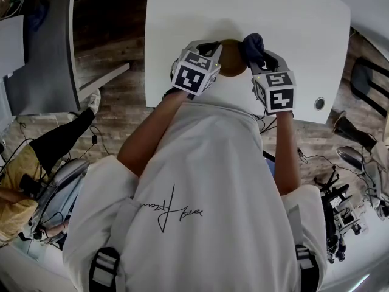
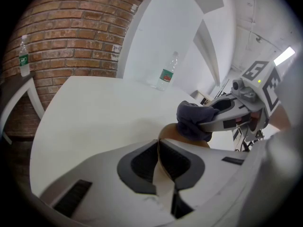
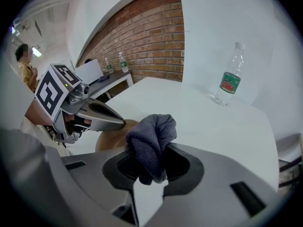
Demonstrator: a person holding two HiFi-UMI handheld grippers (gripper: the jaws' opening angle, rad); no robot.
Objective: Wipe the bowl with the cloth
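while the left gripper (image 2: 159, 148) pinches the bowl (image 2: 168, 131) by its rim, the right gripper (image 3: 150, 149) clamps the cloth (image 3: 152, 132).

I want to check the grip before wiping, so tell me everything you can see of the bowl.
The bowl is small, round, tan and matte, wood-like, with a thin wall. The left claw is shut on its near rim, the wall edge-on between the pads. The dark cloth, held in the right claw, presses on its opposite side. It is over the near edge of the white table; whether it rests there I cannot tell.
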